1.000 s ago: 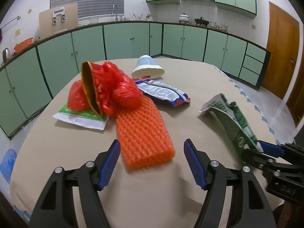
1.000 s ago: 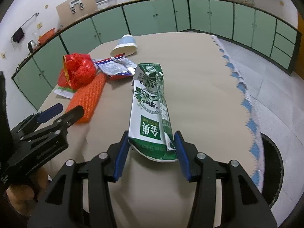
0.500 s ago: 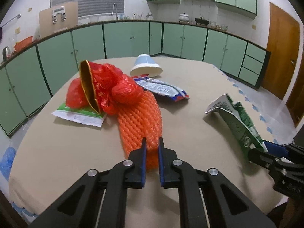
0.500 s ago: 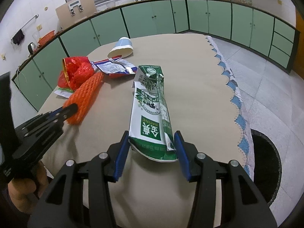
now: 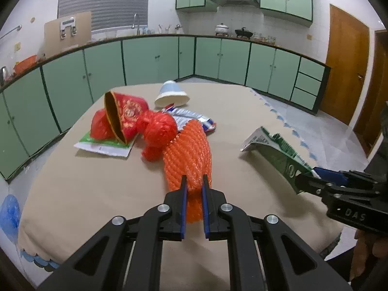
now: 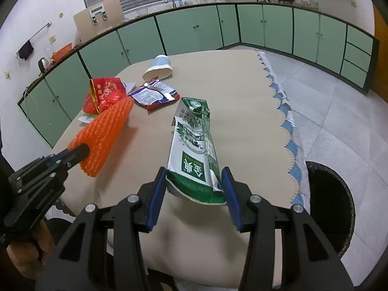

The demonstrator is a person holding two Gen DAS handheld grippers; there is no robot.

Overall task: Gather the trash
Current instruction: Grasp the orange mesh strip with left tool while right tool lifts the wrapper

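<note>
Table [image 6: 242, 97]: carton [image 6: 194, 150], foam net [image 5: 189, 150] lengthwise from tongs.

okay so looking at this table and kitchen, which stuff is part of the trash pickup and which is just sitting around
Job things:
orange foam net, in the left tongs
green carton, in the right tongs
red bag
snack wrapper
paper cup
black bin

Lying about:
pot
cardboard sheet
dark cloth

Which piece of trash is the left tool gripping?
The orange foam net, pinched at its near end by the left tool. The green carton sits in the right tool instead.
</note>
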